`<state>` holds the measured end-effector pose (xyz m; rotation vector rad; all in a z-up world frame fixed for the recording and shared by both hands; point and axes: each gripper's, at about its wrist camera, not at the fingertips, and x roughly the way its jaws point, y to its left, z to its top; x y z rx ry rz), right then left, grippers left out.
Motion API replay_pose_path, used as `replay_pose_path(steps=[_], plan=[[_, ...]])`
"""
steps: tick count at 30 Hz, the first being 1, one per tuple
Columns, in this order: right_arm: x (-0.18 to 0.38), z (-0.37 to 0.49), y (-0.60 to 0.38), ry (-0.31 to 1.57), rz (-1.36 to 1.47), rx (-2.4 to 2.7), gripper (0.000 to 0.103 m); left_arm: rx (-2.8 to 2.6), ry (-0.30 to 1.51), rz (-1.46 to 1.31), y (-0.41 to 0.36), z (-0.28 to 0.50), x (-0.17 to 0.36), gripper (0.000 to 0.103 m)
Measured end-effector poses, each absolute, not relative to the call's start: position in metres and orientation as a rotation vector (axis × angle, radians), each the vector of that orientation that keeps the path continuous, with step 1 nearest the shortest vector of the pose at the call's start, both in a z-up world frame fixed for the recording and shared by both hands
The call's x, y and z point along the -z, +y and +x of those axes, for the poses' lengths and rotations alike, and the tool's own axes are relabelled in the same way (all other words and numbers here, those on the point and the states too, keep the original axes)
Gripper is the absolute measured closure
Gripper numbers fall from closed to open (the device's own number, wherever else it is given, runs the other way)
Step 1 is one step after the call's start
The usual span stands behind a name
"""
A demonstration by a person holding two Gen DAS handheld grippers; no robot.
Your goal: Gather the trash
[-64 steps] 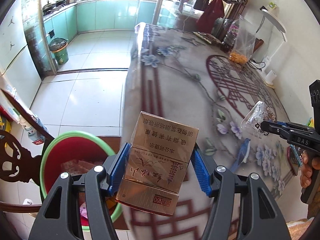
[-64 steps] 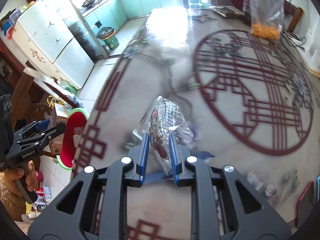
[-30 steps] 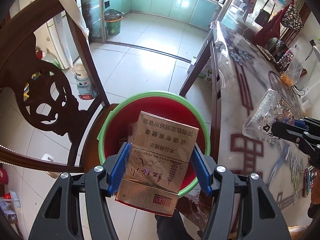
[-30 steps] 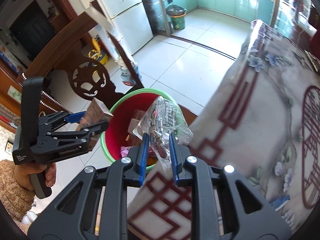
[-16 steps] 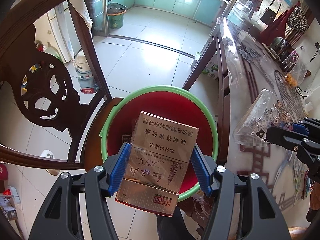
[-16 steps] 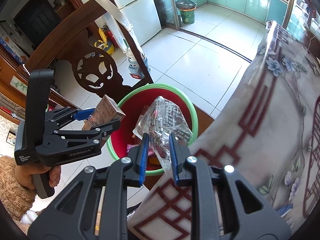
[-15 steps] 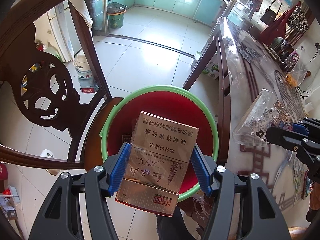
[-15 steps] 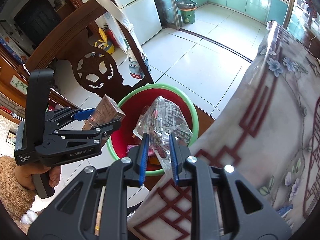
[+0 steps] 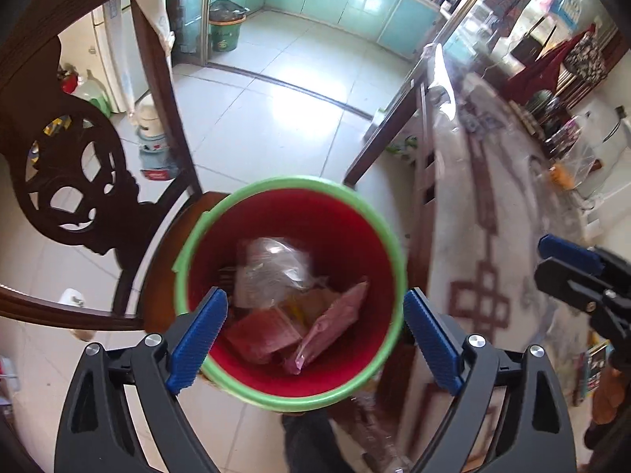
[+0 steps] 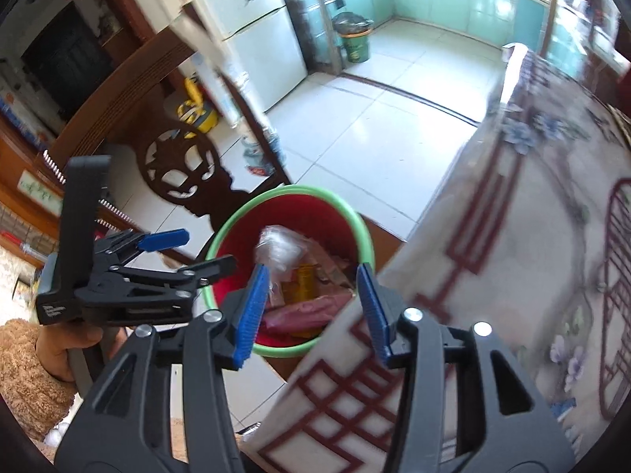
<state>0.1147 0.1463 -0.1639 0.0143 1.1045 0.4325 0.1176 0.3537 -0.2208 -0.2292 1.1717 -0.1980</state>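
Red bin (image 9: 355,213) by table, both jaws just spread empty, box gone, clear bag (image 9: 276,268) dropped inside

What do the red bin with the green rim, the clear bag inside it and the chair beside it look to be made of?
Red bin with green rim: smooth moulded plastic, probably; even colour, slight sheen.
Clear crumpled bag: thin plastic film; see-through, creased, glinting.
Dark carved chair: wood with glossy varnish, judging by pierced carving and highlights.
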Motion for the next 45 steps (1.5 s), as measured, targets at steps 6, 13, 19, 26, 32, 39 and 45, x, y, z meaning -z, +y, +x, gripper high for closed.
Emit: replay_pose_path(steps=[6, 13, 19, 26, 32, 39, 45], plan=[[0.137, 0.101, 0.093, 0.978, 0.034, -0.274, 0.031, 0.191, 0.975, -0.164, 0.317, 0.111, 0.179, 0.011], [0.092, 0.071, 0.015, 0.794, 0.078, -0.153, 0.004, 0.082, 0.648, -0.093, 0.253, 0.085, 0.112, 0.008], [0.05, 0.018, -0.045, 0.508, 0.013, -0.078, 0.004, 0.09, 0.475, -0.175, 0.189, 0.053, 0.063, 0.008], [0.042, -0.003, -0.1, 0.452, -0.048, -0.033, 0.004, 0.053, 0.4, -0.223, 0.122, 0.023, 0.051, 0.008], [0.04, -0.01, -0.132, 0.459, -0.027, -0.033, 0.004, -0.019, 0.382, -0.075, 0.079, -0.002, 0.047, 0.008], [0.046, -0.014, -0.141, 0.527, 0.011, -0.073, 0.004, -0.052, 0.441, -0.093, 0.068, -0.009, 0.047, 0.008], [0.052, -0.014, -0.149, 0.56, 0.027, -0.079, 0.004, -0.073, 0.463, -0.086, 0.065, -0.012, 0.049, 0.008]])
